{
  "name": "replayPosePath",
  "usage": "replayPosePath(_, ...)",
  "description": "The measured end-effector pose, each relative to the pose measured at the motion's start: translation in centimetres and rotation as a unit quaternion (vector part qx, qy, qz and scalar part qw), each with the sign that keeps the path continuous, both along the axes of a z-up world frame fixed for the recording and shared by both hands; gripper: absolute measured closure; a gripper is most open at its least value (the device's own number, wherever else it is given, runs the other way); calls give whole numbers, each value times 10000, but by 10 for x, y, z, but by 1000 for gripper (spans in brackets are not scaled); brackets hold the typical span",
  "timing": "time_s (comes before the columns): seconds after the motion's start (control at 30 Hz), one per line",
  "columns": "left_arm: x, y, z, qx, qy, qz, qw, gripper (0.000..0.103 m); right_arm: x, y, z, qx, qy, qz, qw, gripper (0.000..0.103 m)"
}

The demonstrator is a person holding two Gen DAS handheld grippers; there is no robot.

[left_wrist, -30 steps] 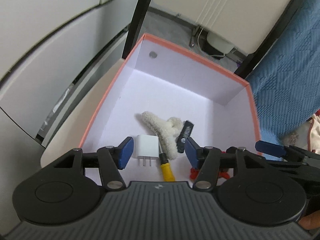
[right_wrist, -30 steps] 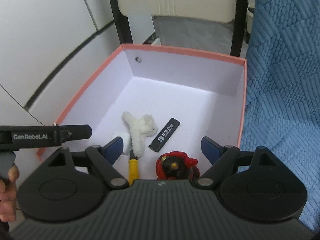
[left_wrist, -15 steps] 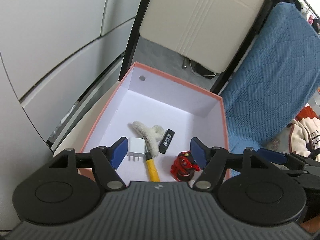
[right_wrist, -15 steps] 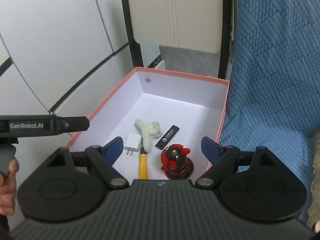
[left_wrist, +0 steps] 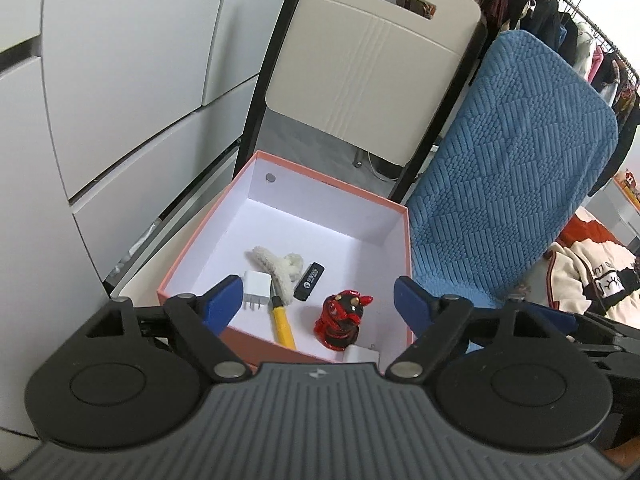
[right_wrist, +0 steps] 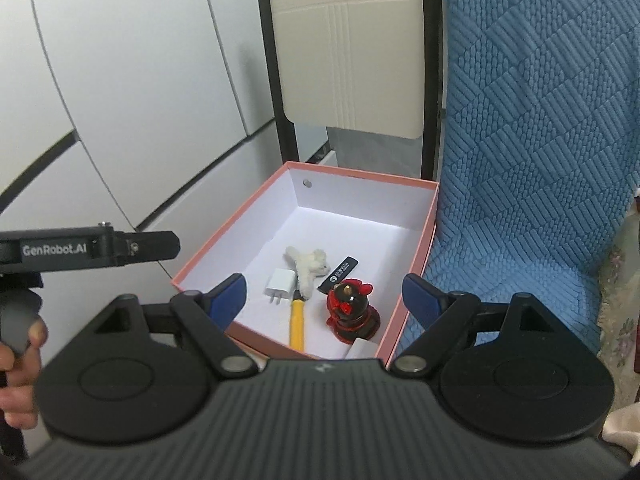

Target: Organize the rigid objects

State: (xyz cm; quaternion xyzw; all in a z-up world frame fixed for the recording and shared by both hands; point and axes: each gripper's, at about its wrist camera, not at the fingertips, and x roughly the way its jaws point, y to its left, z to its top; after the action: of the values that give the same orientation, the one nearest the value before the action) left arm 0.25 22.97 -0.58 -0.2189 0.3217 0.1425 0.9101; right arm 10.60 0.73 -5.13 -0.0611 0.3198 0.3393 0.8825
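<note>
A pink-edged white box [left_wrist: 406, 248] [right_wrist: 428, 240] lies below both grippers. Inside it lie a white charger plug [left_wrist: 256, 286] [right_wrist: 280, 284], a fluffy white clip [left_wrist: 276, 266] [right_wrist: 306, 264], a yellow-handled tool [left_wrist: 284, 322] [right_wrist: 297, 324], a black USB stick [left_wrist: 309, 275] [right_wrist: 339, 274], a red-and-black figurine [left_wrist: 342, 316] [right_wrist: 352, 310] and a white item [left_wrist: 360, 354] [right_wrist: 362, 348] at the near wall. My left gripper [left_wrist: 318, 300] hangs above the box, its jaws opening with nothing between them. My right gripper [right_wrist: 324, 294] stands open and holds nothing.
A blue quilted cover [left_wrist: 512, 176] [right_wrist: 540, 140] drapes the seat right of the box. A beige folding chair [left_wrist: 372, 56] [right_wrist: 352, 48] stands behind. White cabinet doors [left_wrist: 120, 80] fill the left. Clothes [left_wrist: 592, 276] lie at the far right. A hand [right_wrist: 20, 372] holds the left gripper's handle.
Both grippers have pulled back and up from the box, so the whole box and the figurine now show. The left jaws stand wider apart than before.
</note>
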Motion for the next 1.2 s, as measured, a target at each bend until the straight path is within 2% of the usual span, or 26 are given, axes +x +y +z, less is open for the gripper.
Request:
replayPosePath(0.13, -13, -11, 1, -33, 25, 51, 10000, 16, -12, -13, 3, 22, -12, 15, 10000, 17)
replayPosePath(0.2, -20, -17, 2, 1, 35, 85, 10000, 8, -15, -19, 4, 38, 2, 1, 10000, 17)
replayPosePath(0.27, -26, -22, 4, 48, 37, 115, 9999, 6, -19, -26, 4, 53, -5, -48, 10000, 17)
replayPosePath(0.53, -47, -39, 23, 357, 6, 103, 9993, 4, -41, -48, 8, 118, -62, -176, 9998, 17)
replayPosePath(0.67, -55, -42, 29, 313, -55, 109, 9994, 2, -51, -55, 6, 81, -109, -201, 9997, 17)
replayPosePath(1.2, -62, -57, 24, 366, 118, -133, 9992, 1, -60, -66, 3, 146, -94, -375, 9991, 17)
